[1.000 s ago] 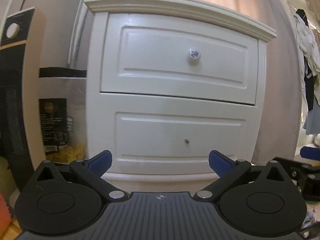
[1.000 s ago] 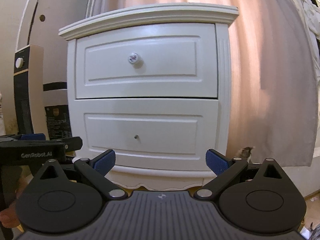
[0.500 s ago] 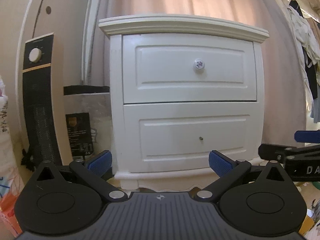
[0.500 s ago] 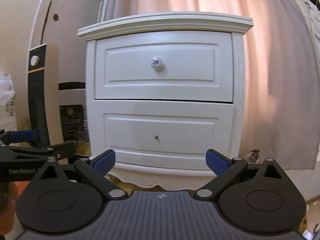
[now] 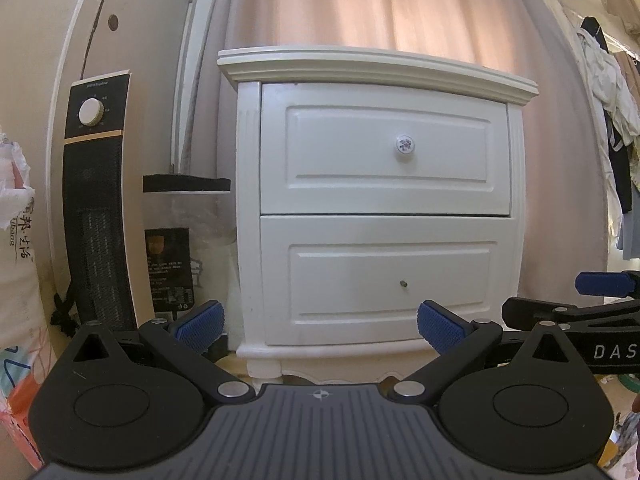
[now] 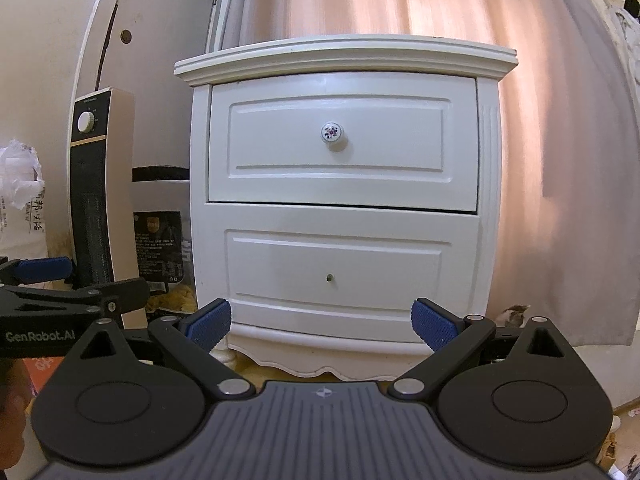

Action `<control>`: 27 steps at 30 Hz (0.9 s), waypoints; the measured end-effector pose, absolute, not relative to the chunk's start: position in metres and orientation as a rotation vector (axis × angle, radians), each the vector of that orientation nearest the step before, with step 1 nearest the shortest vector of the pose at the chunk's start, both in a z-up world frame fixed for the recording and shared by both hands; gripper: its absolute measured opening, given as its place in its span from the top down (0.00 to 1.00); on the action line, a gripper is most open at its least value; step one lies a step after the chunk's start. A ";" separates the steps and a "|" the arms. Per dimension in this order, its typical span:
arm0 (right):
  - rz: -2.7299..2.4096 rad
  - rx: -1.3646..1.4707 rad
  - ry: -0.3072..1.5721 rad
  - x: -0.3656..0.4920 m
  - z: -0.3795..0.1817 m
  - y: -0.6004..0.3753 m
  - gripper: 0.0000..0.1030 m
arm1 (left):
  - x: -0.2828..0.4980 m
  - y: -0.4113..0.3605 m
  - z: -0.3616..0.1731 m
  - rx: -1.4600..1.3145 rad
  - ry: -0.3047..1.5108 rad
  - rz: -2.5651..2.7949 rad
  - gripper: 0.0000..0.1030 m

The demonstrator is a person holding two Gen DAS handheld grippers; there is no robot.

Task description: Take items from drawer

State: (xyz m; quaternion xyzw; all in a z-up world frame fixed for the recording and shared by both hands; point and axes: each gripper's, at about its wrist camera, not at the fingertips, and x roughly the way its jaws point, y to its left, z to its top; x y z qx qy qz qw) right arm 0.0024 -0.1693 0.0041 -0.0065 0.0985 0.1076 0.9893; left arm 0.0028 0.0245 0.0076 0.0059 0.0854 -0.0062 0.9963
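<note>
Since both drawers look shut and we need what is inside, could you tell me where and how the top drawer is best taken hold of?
Grip the round floral knob at the middle of the top drawer front. It stands proud of the flat panel, so come straight from the front with the open right claw, close its fingers on either side of the knob, and pull back level.

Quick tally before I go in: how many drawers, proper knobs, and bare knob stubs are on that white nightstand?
Drawers: 2, upper drawer and lower drawer, both closed
Floral round knobs: 1, floral knob on the upper
Bare stubs: 1, small stub on the lower
Total: 4
</note>
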 end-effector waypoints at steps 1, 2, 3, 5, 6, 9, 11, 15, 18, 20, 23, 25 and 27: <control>0.213 -0.015 0.196 0.002 0.004 -0.169 0.00 | 0.002 0.025 0.008 0.010 0.170 -0.013 0.00; 0.211 -0.017 0.195 0.001 0.005 -0.169 0.00 | 0.001 0.026 0.008 0.009 0.169 -0.013 0.00; 0.210 -0.019 0.195 0.001 0.005 -0.170 0.00 | 0.001 0.026 0.008 0.008 0.172 -0.016 0.00; 0.208 -0.023 0.194 0.000 0.005 -0.170 0.00 | 0.001 0.026 0.008 0.006 0.171 -0.019 0.00; 0.207 -0.023 0.193 0.000 0.005 -0.170 0.00 | 0.001 0.026 0.008 0.005 0.170 -0.019 0.00; 0.205 -0.021 0.191 -0.001 0.006 -0.170 0.00 | 0.001 0.027 0.009 -0.001 0.170 -0.023 0.00; 0.206 -0.018 0.190 -0.002 0.007 -0.171 0.00 | 0.000 0.028 0.009 -0.005 0.169 -0.025 0.00; 0.203 -0.019 0.189 -0.003 0.007 -0.170 0.00 | -0.001 0.029 0.009 -0.010 0.167 -0.025 0.00; 0.203 -0.022 0.188 -0.003 0.007 -0.169 0.00 | -0.001 0.030 0.008 -0.017 0.170 -0.029 0.00; 0.204 -0.023 0.189 -0.004 0.007 -0.169 0.00 | -0.001 0.030 0.007 -0.020 0.171 -0.029 0.00; 0.204 -0.025 0.192 -0.003 0.007 -0.169 0.00 | -0.001 0.017 0.006 -0.027 0.172 0.001 0.00; 0.205 -0.025 0.193 -0.003 0.007 -0.169 0.00 | -0.002 0.018 0.006 -0.029 0.175 0.000 0.00; 0.205 -0.025 0.192 -0.003 0.007 -0.169 0.00 | -0.003 0.018 0.006 -0.030 0.174 0.001 0.00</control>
